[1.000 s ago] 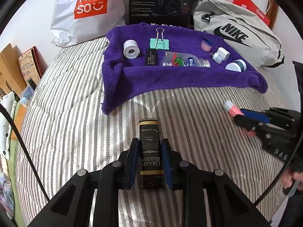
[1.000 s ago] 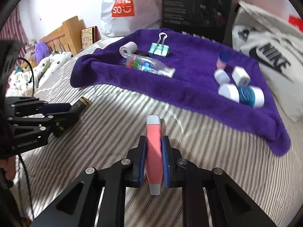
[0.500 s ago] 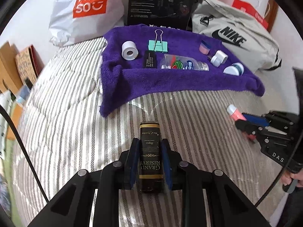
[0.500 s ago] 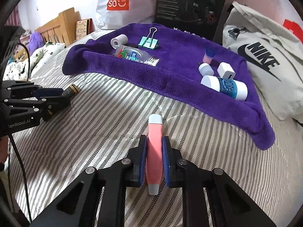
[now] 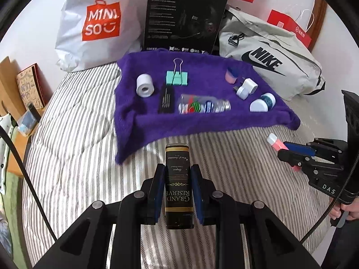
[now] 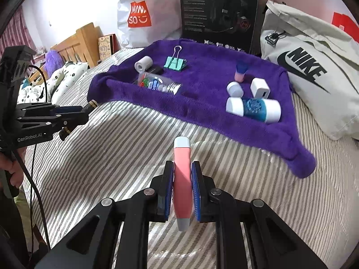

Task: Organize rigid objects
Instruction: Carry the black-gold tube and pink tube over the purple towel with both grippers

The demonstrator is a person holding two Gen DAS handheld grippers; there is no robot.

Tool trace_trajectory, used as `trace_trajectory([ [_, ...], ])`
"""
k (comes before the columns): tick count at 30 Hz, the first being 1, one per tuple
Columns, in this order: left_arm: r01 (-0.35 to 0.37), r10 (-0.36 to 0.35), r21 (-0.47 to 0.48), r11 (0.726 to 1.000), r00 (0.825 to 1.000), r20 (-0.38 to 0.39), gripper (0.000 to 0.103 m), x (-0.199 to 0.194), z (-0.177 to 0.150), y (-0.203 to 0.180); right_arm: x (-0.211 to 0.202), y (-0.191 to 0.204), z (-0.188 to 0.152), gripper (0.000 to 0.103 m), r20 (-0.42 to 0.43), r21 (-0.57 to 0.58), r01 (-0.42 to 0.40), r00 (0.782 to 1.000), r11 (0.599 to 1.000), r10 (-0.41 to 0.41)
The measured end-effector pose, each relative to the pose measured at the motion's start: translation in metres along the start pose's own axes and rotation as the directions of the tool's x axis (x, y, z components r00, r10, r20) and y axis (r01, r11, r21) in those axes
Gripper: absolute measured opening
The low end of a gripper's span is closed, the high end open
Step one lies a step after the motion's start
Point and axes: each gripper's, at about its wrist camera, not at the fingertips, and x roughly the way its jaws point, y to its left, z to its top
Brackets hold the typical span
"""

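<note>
My left gripper [image 5: 177,170] is shut on a small black and gold box [image 5: 178,179], held above the striped bed. My right gripper [image 6: 182,168] is shut on a pink tube with grey ends [image 6: 182,179], also off the bed. Each gripper shows in the other's view: the right gripper [image 5: 289,149] with the pink tube [image 5: 277,143] at the right, the left gripper [image 6: 76,112] at the left. Ahead lies a purple towel [image 5: 202,121] [image 6: 208,109] holding a white tape roll [image 5: 145,87], a teal binder clip [image 5: 177,77], a clear plastic bottle [image 5: 204,106], a white charger [image 5: 246,88] and a white and blue jar [image 6: 253,109].
A white shopping bag [image 5: 98,22], a black headset box [image 5: 184,20] and a grey sports bag [image 5: 269,62] stand along the wall behind the towel. A wooden headboard [image 6: 76,44] and patterned pillows [image 6: 56,76] lie to the left. A hand [image 5: 346,210] grips the right handle.
Both grippers have risen from the bed with their objects, so the towel and the things behind it now sit lower and more fully in view. Neither grip has changed.
</note>
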Motion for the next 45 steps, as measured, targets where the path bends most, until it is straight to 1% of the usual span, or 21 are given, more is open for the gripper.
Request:
trace_trajectory([
  [7,0.004,-0.004,0.017,1.0,1.0,0.018,0.022,-0.002,0.027,-0.007,-0.002,-0.009,0.017,0.016,0.015,0.016,-0.04,0.999,0.999,0.04],
  [14,0.016,-0.016,0.03,0.999,1.0,0.023,0.022,0.011,0.064,-0.006,0.001,-0.022,0.047,0.016,0.051,0.037,-0.054,0.997,0.998,0.052],
  [20,0.028,-0.029,0.05,0.998,1.0,0.011,0.022,0.03,0.093,-0.012,0.02,-0.038,0.08,0.016,0.054,0.059,-0.066,0.997,0.996,0.062],
  [26,0.048,-0.049,0.06,0.997,0.999,0.01,0.022,0.045,0.116,-0.017,0.044,-0.05,0.1,0.016,0.036,0.085,-0.072,0.997,0.994,0.069],
  [33,0.06,-0.06,0.051,0.997,0.998,0.004,0.022,0.062,0.131,-0.011,0.072,-0.054,0.115,0.016,0.001,0.076,-0.053,0.999,0.996,0.053],
  [36,0.065,-0.065,0.047,0.997,0.998,-0.003,0.022,0.07,0.135,-0.009,0.085,-0.052,0.118,0.016,-0.015,0.054,-0.025,1.0,0.998,0.026],
  [41,0.075,-0.074,0.041,0.996,0.997,-0.015,0.022,0.082,0.137,-0.006,0.102,-0.049,0.118,0.016,-0.045,0.031,-0.018,0.999,0.999,0.019],
  [45,0.08,-0.079,0.041,0.996,0.997,-0.021,0.022,0.088,0.138,-0.007,0.108,-0.049,0.118,0.016,-0.053,0.033,-0.023,0.998,0.999,0.025],
])
